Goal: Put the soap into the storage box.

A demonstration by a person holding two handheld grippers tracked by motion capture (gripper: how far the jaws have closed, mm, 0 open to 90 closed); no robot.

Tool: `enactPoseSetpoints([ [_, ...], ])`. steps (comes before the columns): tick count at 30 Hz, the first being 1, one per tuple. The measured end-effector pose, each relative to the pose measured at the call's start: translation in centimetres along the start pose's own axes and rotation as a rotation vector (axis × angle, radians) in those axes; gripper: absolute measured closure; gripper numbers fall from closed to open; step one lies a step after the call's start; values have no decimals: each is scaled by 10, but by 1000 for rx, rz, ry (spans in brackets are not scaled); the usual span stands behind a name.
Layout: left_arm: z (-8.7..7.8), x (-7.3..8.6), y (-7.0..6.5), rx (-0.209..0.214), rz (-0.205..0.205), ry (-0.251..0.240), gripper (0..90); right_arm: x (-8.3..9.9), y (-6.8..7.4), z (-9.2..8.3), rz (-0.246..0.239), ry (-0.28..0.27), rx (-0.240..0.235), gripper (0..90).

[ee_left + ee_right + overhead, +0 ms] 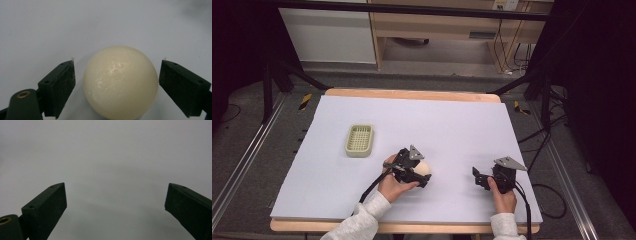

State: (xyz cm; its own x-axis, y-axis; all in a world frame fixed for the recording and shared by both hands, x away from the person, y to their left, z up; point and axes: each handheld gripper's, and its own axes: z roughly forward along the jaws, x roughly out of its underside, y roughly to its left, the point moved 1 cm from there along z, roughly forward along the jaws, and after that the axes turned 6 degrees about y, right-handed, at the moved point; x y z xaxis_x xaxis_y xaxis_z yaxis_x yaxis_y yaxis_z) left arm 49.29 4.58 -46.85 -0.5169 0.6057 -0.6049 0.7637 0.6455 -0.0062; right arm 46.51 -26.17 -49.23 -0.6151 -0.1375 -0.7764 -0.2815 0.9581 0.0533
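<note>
Near the table's [462,115] front edge, at its middle, the cream ball [121,81] sits between the left gripper's [419,172] wide jaws, untouched. The right gripper [482,179], jaws wide, hovers toward the front right corner. A basket [359,140] lies left.

Bottom edge cuts off the cream ball [121,82]'s underside.

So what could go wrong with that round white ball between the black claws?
The ball is smooth, shiny and round, and the left gripper has its jaws open on either side, with a small gap at each. If they close off-centre, it may squirt out and roll across the table.

It also seems to sit loose on the flat surface, so a nudge from one jaw might push it away before the other touches.
</note>
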Motion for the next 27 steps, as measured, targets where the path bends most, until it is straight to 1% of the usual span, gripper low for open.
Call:
enactPoseSetpoints([
  [4,1,0,0,-12,12,11,145,0,0,0,-1,-1,3,43],
  [7,1,0,0,-14,10,13,162,0,0,0,-2,-1,3,43],
  [8,2,1,0,-15,4,9,165,0,0,0,-2,-1,3,43],
  [22,5,1,-1,-7,7,35,212,0,0,0,-2,-1,3,43],
  [27,6,1,-2,-2,7,36,235,0,0,0,-1,-1,4,44],
])
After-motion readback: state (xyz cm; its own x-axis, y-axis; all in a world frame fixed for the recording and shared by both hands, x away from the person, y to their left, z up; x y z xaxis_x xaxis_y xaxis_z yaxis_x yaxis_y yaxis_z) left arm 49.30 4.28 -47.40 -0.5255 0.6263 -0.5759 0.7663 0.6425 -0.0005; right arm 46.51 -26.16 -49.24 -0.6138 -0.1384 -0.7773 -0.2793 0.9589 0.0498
